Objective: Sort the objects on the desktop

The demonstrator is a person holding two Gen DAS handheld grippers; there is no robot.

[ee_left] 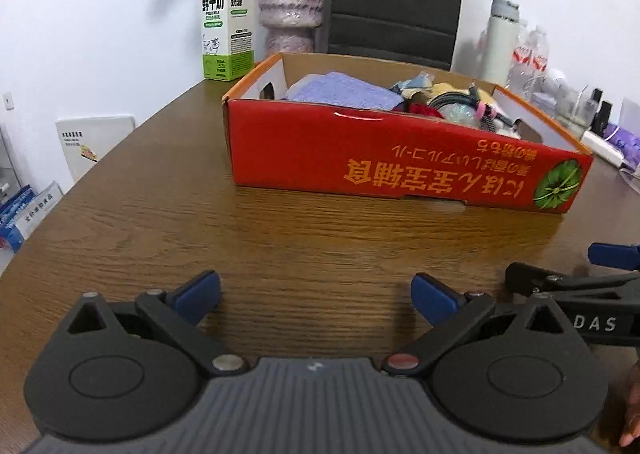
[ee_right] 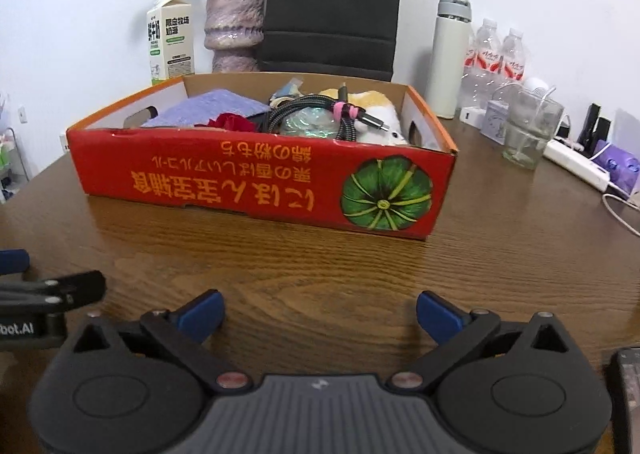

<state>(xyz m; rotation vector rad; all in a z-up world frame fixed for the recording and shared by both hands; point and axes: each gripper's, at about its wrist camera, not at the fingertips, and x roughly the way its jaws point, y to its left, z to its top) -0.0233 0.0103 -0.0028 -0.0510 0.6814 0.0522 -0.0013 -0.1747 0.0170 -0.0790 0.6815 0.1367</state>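
Note:
A red cardboard box (ee_left: 400,157) with a green pumpkin print stands on the brown wooden table (ee_left: 200,213); it also shows in the right wrist view (ee_right: 256,177). Inside lie a purple cloth (ee_right: 212,107), a red fabric piece (ee_right: 234,121), a coiled braided cable (ee_right: 316,109) with a pink tie, and a cream plush toy (ee_right: 380,113). My left gripper (ee_left: 316,296) is open and empty, low over the table in front of the box. My right gripper (ee_right: 320,312) is open and empty beside it, and shows at the right edge of the left wrist view (ee_left: 580,286).
Behind the box stand a milk carton (ee_right: 170,39), a pink vase with flowers (ee_right: 234,27), a black paper bag (ee_right: 334,9), a white thermos (ee_right: 450,57) and water bottles (ee_right: 496,53). A glass (ee_right: 530,129) and a white power strip (ee_right: 576,163) lie at right.

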